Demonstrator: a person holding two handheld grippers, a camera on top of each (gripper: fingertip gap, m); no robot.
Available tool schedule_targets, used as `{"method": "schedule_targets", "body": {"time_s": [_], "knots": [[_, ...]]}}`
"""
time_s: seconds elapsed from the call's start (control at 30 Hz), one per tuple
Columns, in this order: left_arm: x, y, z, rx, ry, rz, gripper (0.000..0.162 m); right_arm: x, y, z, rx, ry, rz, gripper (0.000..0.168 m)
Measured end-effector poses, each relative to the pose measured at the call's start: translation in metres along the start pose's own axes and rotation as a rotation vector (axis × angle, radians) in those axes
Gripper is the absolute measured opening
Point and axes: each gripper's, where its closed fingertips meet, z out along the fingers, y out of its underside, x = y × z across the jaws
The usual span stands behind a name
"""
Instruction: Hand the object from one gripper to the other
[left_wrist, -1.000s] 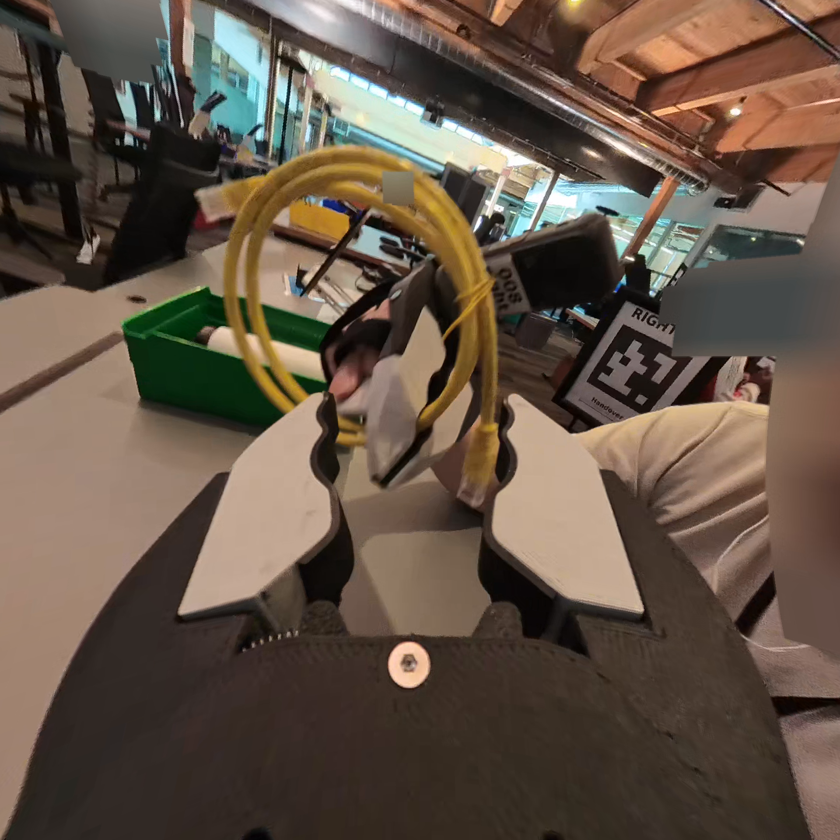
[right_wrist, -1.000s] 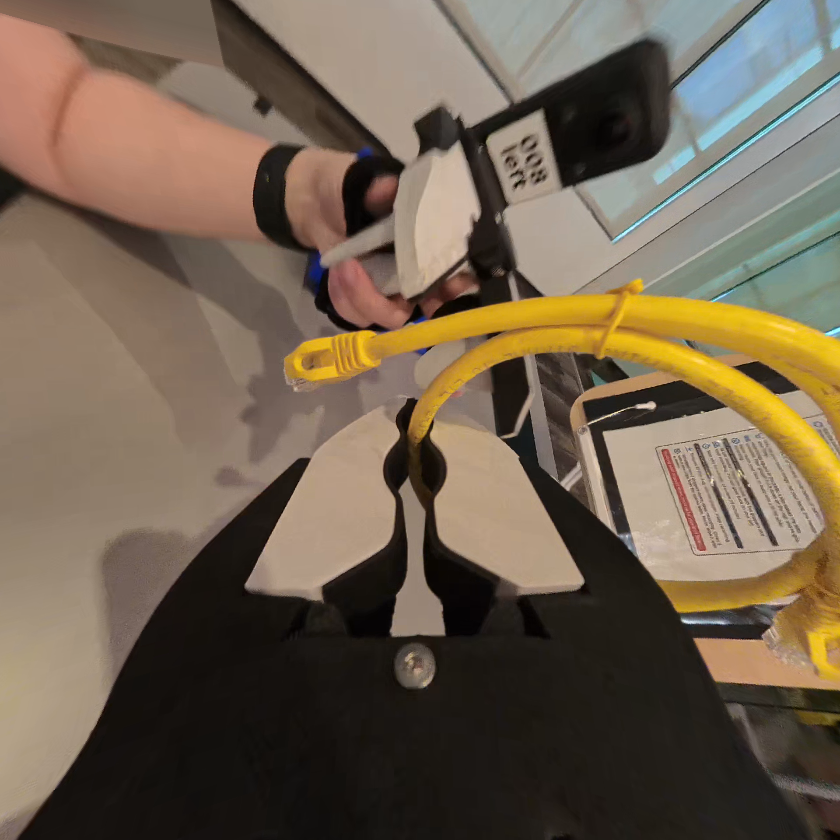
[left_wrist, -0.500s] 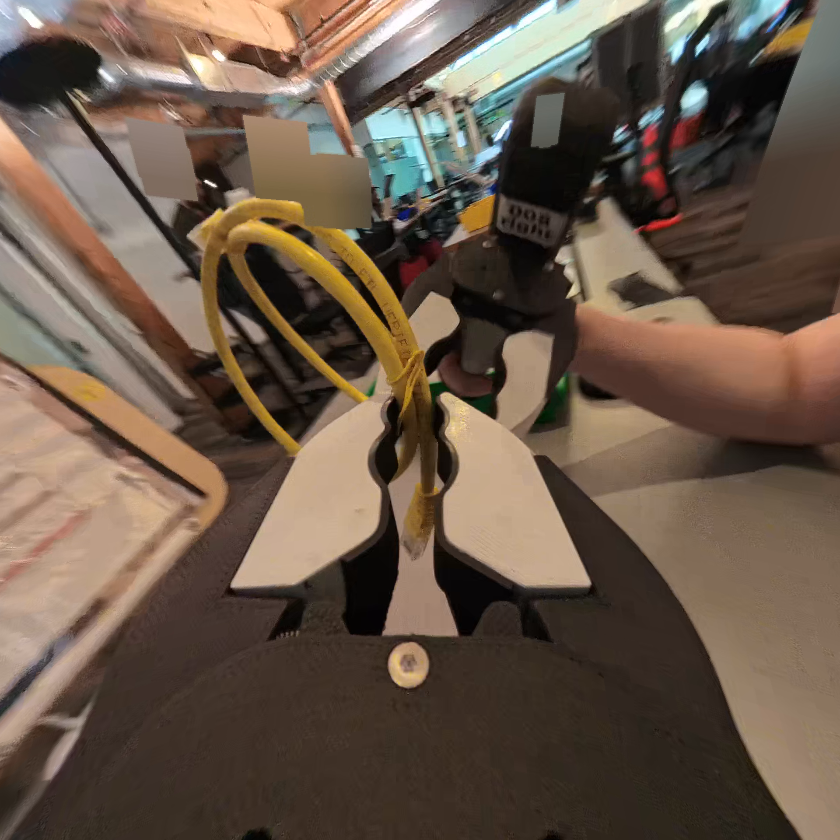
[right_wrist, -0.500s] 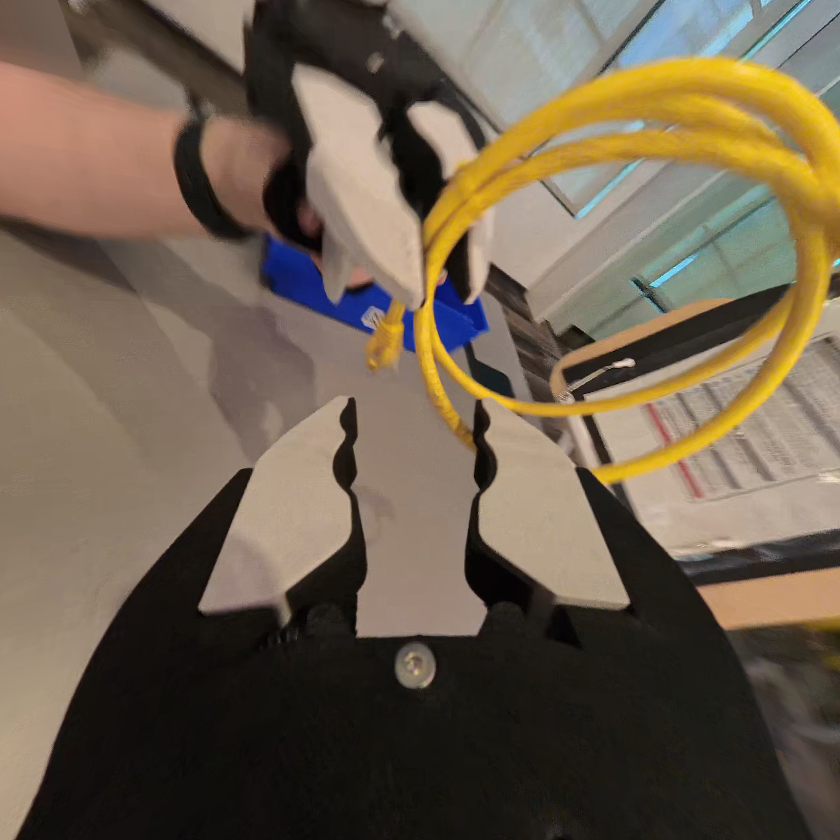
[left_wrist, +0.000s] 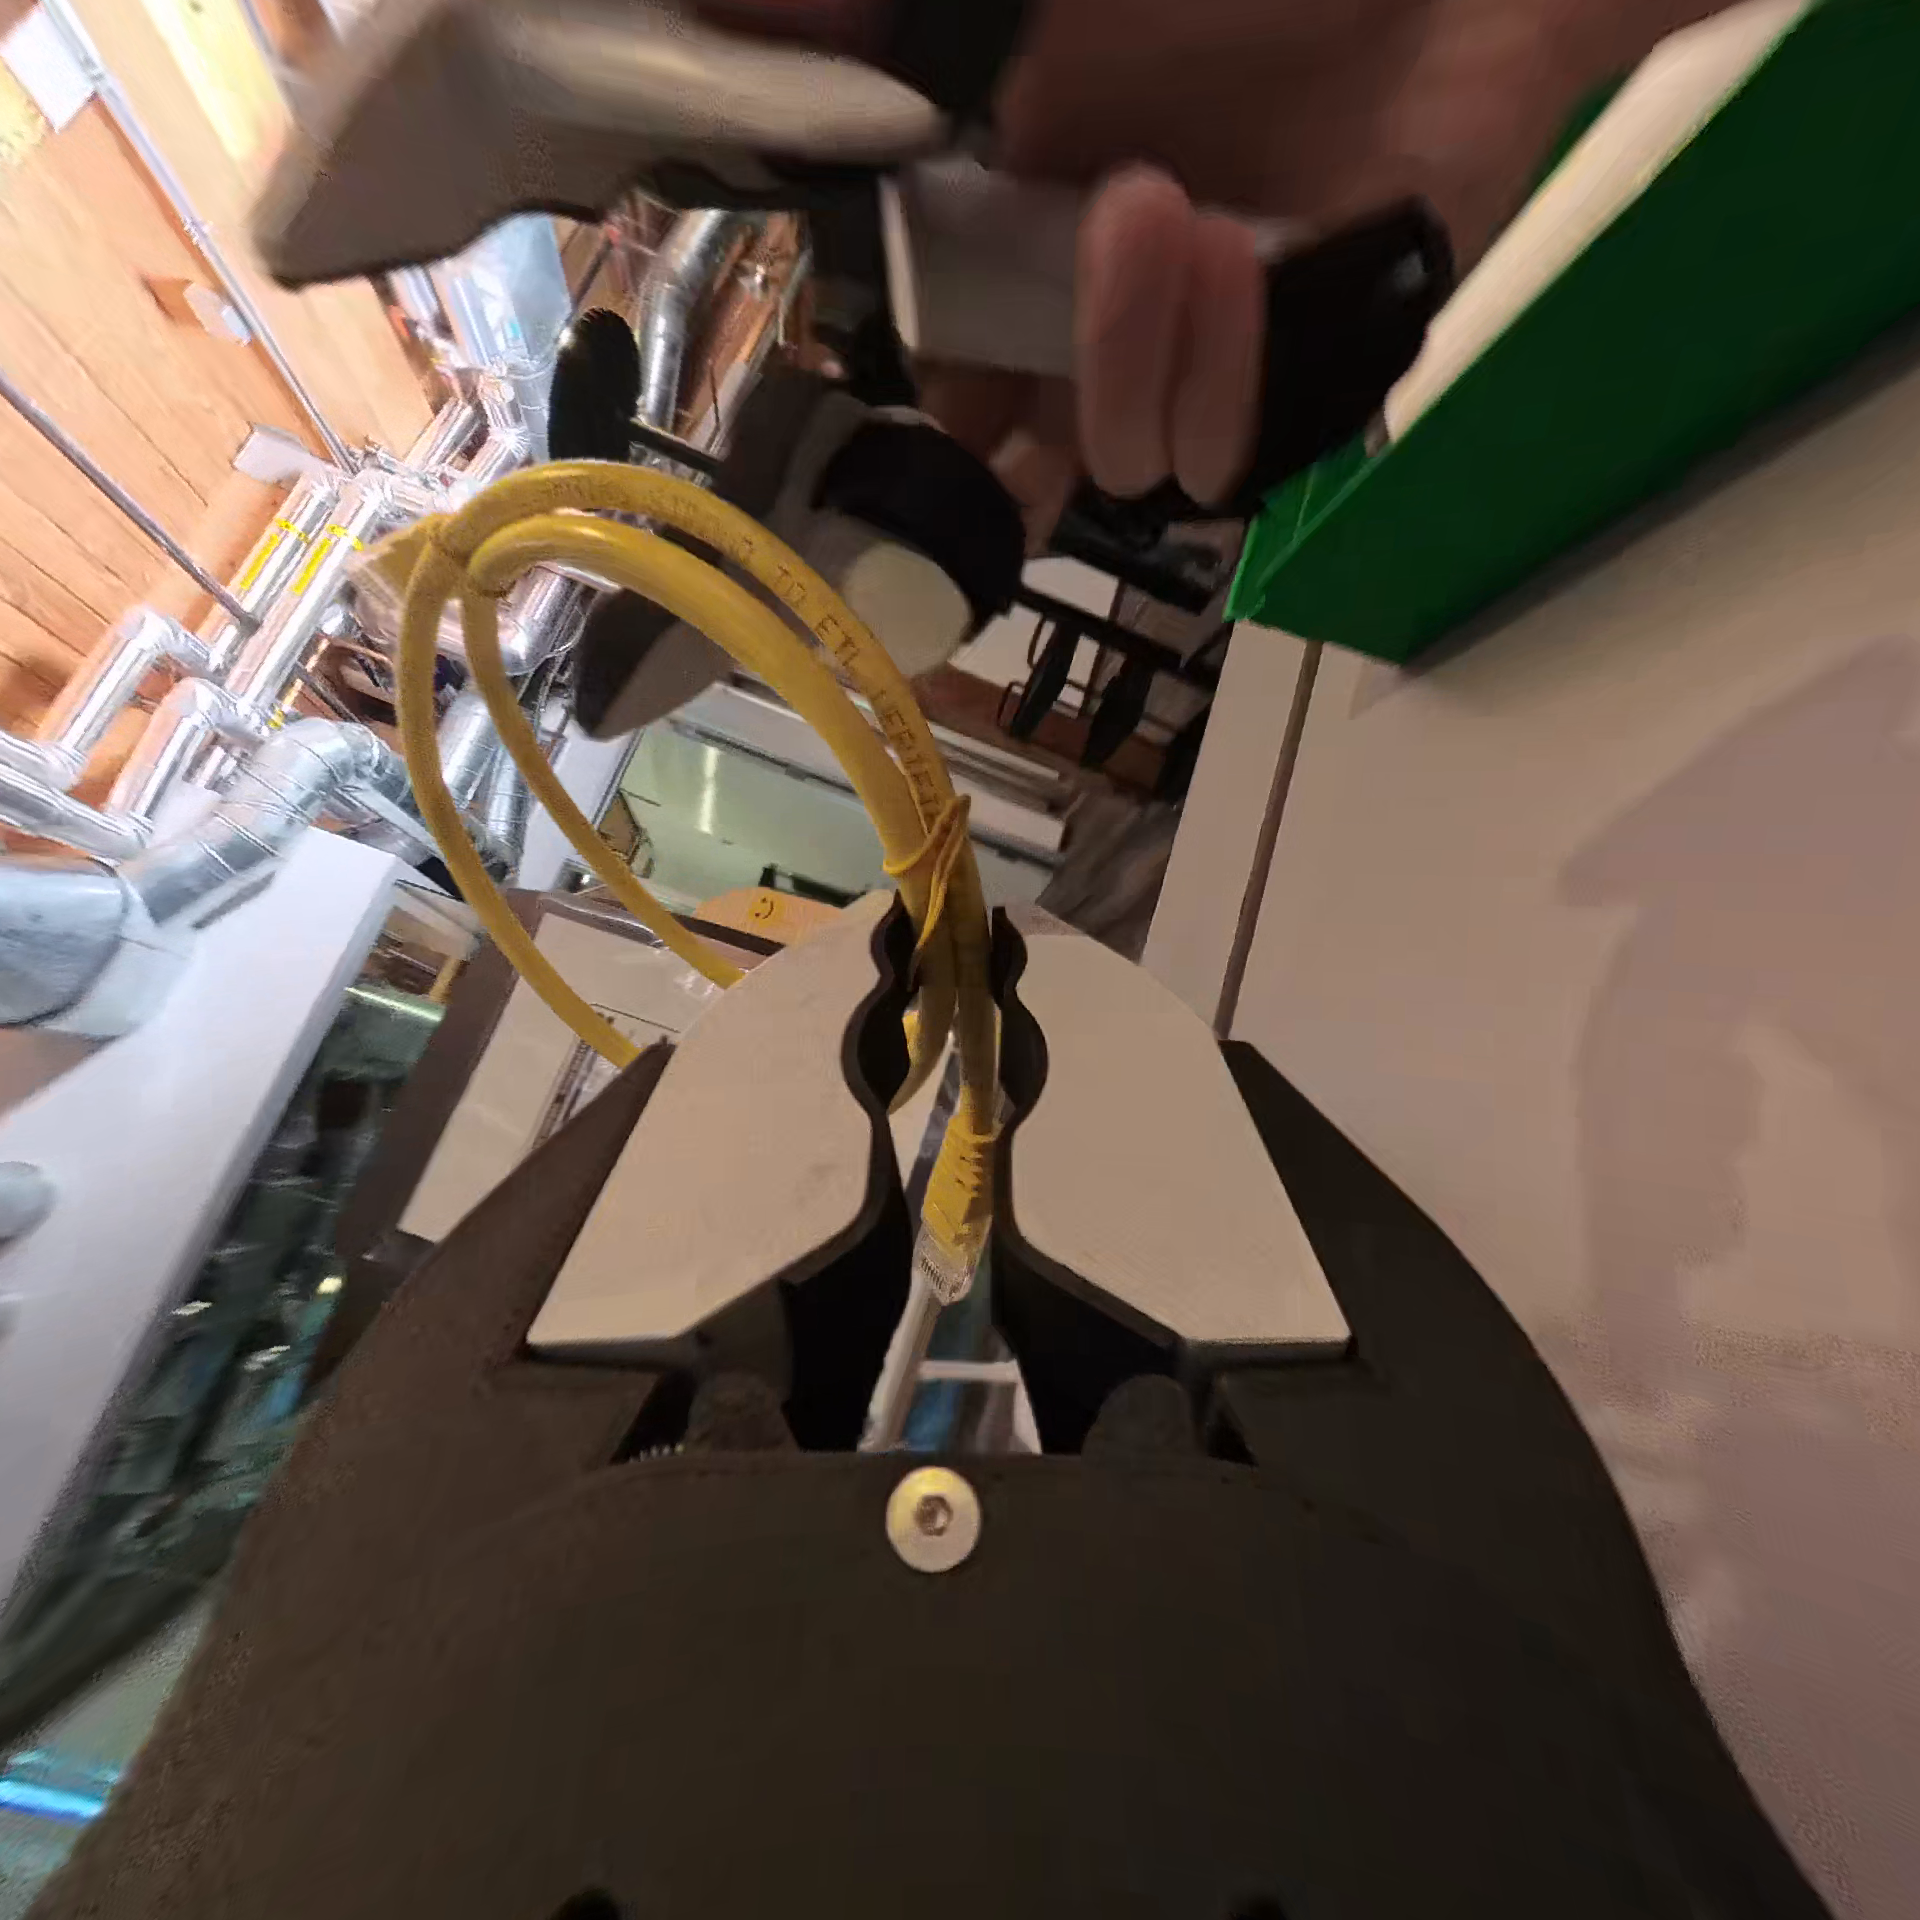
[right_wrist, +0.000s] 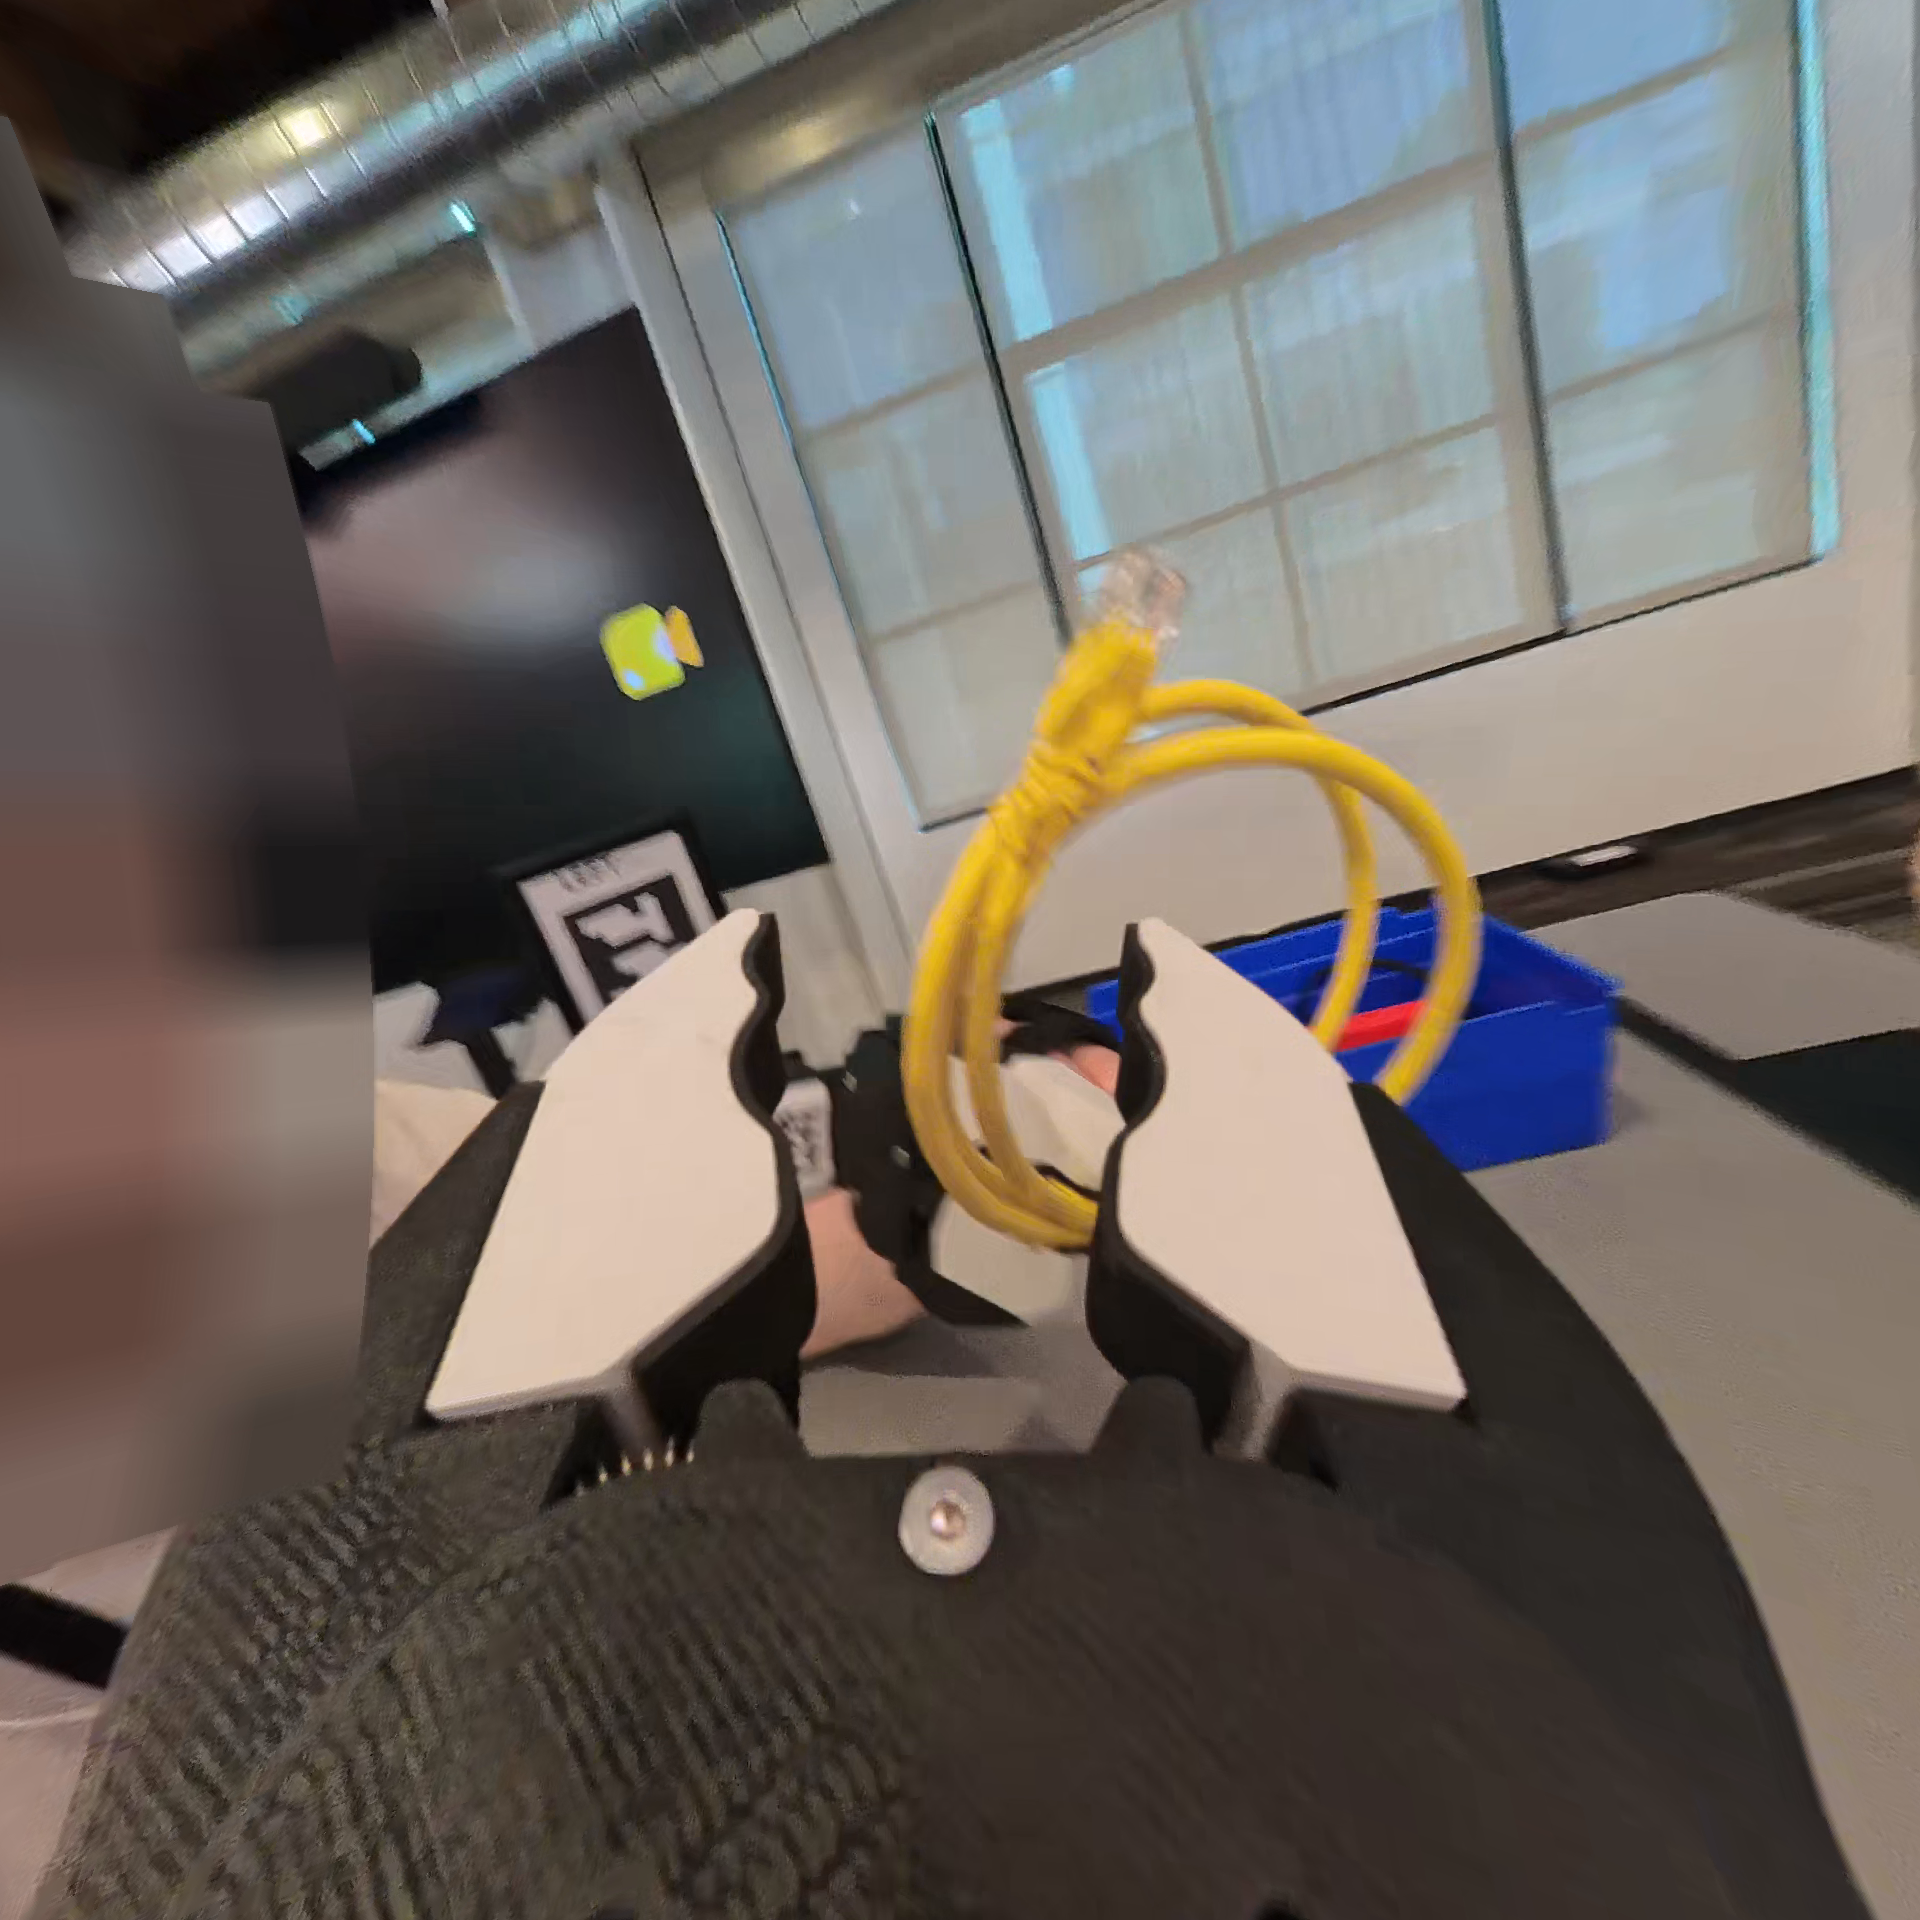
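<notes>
A coiled yellow network cable (left_wrist: 894, 717), bound with ties, stands up from my left gripper (left_wrist: 943, 925), which is shut on it near one plug. One of the right gripper's fingers (left_wrist: 582, 114) shows blurred, close above the coil, with a hand behind it. In the right wrist view my right gripper (right_wrist: 951, 930) is open wide and empty. The cable (right_wrist: 930, 997) rises beyond and between its fingers without touching them. The left gripper (right_wrist: 997, 1195) holds the coil's bottom there, partly hidden.
A green bin (left_wrist: 1610, 416) sits on the grey table (left_wrist: 1558, 1039) beyond the left gripper. A blue bin (right_wrist: 1507, 1060) stands on the table (right_wrist: 1714, 1247) behind the coil. A black-and-white marker board (right_wrist: 623, 935) stands far left. A person is close at the left.
One second ago the right gripper gripped the cable and the left was open. The left then shut on it and the right opened. Now the right gripper is clear of the coil.
</notes>
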Motion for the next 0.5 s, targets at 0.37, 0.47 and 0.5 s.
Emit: {"method": "schedule_targets", "body": {"time_s": [0.37, 0.47, 0.5], "knots": [[0.017, 0.016, 0.004, -0.099, 0.290, -0.470, 0.073, 0.023, 0.021, -0.010, -0.250, 0.224, -0.305, 0.008], [-0.005, -0.005, -0.009, 0.052, 0.370, -0.766, 0.059, 0.014, 0.024, -0.008, -0.313, 0.267, -0.726, 0.008], [-0.015, -0.012, -0.013, 0.109, 0.398, -0.887, 0.056, 0.011, 0.025, -0.006, -0.332, 0.285, -0.875, 0.008]]}}
